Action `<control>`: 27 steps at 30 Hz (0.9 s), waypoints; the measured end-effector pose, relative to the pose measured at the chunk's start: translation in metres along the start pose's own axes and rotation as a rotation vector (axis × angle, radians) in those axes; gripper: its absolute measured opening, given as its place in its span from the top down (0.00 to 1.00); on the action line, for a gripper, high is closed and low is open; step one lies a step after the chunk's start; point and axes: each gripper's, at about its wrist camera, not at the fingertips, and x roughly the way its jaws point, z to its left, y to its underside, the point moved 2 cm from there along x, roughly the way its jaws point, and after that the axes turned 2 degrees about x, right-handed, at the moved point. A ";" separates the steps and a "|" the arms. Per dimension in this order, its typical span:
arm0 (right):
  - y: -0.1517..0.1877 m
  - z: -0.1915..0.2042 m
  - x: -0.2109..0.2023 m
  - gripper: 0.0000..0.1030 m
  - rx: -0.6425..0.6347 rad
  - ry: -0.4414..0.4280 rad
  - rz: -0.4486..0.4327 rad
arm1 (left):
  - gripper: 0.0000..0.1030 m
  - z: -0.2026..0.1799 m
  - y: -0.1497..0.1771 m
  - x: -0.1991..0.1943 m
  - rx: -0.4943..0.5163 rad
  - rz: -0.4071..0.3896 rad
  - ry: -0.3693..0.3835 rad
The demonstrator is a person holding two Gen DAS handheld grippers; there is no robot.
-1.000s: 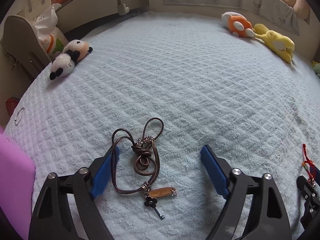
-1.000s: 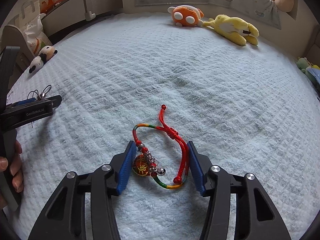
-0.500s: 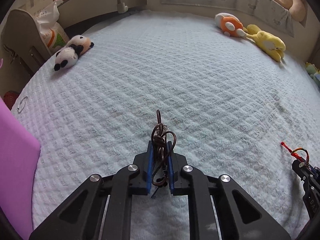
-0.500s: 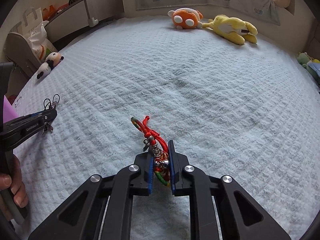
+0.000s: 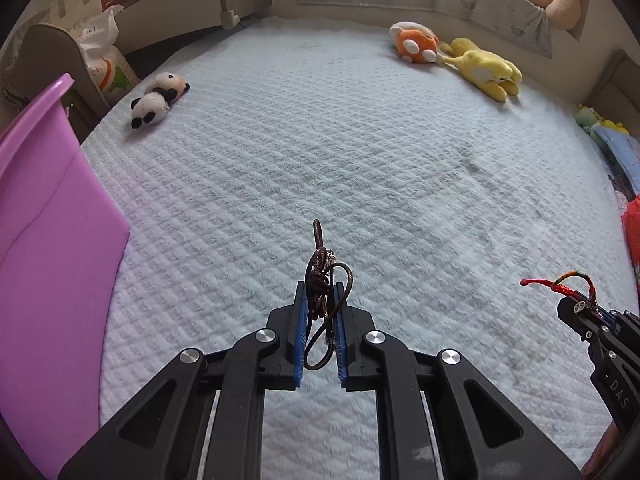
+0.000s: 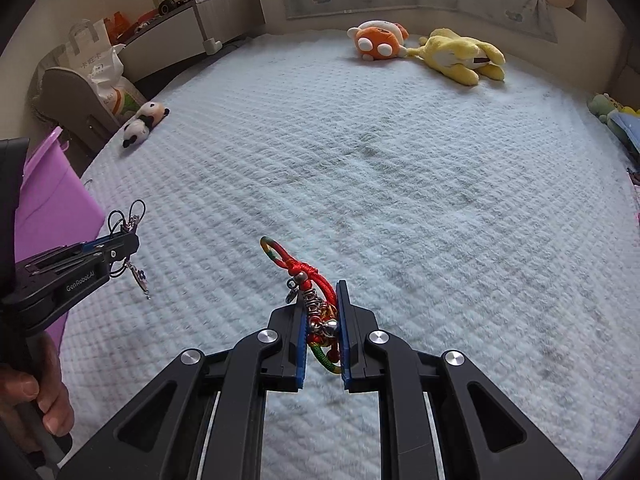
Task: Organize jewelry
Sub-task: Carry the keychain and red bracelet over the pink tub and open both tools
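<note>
My left gripper (image 5: 320, 292) is shut on a brown leather cord necklace (image 5: 320, 280) and holds it lifted above the pale blue bedspread (image 5: 360, 160). The same necklace with its small key charm shows in the right wrist view (image 6: 128, 224), hanging from the left gripper (image 6: 120, 240). My right gripper (image 6: 320, 292) is shut on a red and multicoloured cord bracelet (image 6: 312, 280) with beads and a small bell, also lifted. That bracelet shows at the right edge of the left wrist view (image 5: 568, 284), held by the right gripper (image 5: 576, 304).
A purple bin (image 5: 44, 240) stands close at the left, also in the right wrist view (image 6: 52, 188). A panda plush (image 5: 158, 98), an orange plush (image 5: 414, 42) and a yellow plush (image 5: 486, 68) lie on the far bed. A shelf and a bag sit beyond the bed's left edge.
Both grippers closed on their pieces a second ago and have since lifted them off the bedspread. The left gripper has moved toward the purple bin, which now looms larger.
</note>
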 end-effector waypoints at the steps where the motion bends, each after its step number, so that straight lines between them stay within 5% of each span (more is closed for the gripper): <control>1: 0.000 0.002 -0.012 0.88 -0.005 -0.004 0.003 | 0.88 0.000 0.001 -0.014 0.001 -0.001 0.003; 15: -0.043 0.083 -0.181 0.88 -0.089 -0.196 0.009 | 0.88 0.049 -0.012 -0.216 -0.130 -0.012 -0.068; 27: -0.078 0.219 -0.215 0.88 -0.198 -0.392 0.058 | 0.88 0.183 -0.006 -0.287 -0.289 -0.013 -0.187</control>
